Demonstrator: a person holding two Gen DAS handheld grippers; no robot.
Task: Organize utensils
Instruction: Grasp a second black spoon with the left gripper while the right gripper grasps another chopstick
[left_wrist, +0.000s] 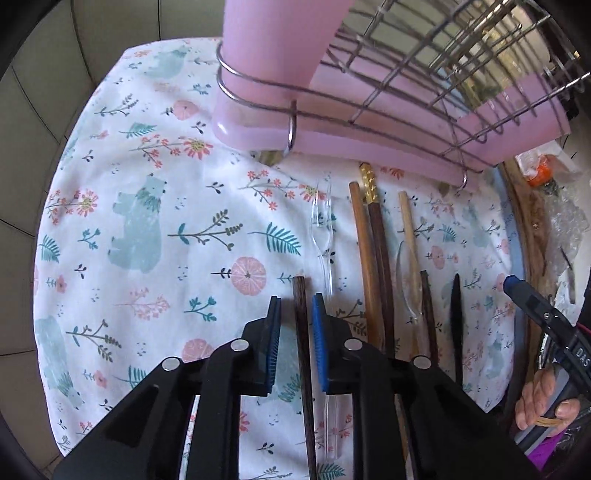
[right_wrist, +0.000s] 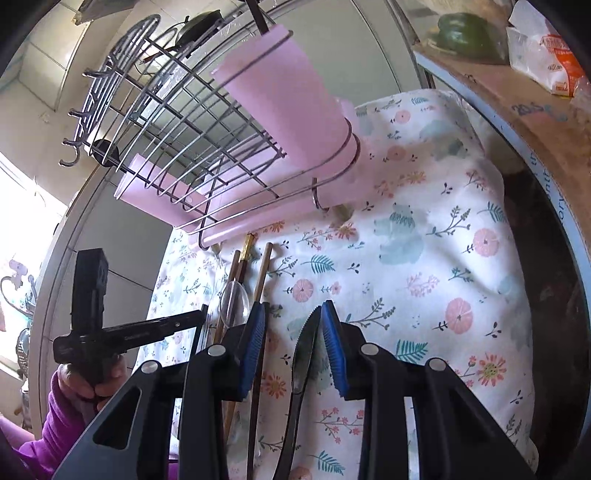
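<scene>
Dark wood chopstick (left_wrist: 301, 332) is sitting right between the blue pads of the left hand-held gripper (left_wrist: 297, 306), jaws narrow around it, though I can't tell if they're actually pinching it. It's lying on the floral cloth (left_wrist: 147, 221) over the table, just beside a clear plastic fork (left_wrist: 323, 236), with more chopsticks (left_wrist: 369, 258) and a clear spoon (left_wrist: 408, 280) lined up further along. The right hand-held gripper (right_wrist: 291, 317) is hanging about half open over a black plastic knife (right_wrist: 304, 354), whose blade is touching one pad. Behind everything, a wire rack (right_wrist: 177, 122) with a pink holder (right_wrist: 280, 96) is standing on the cloth.
</scene>
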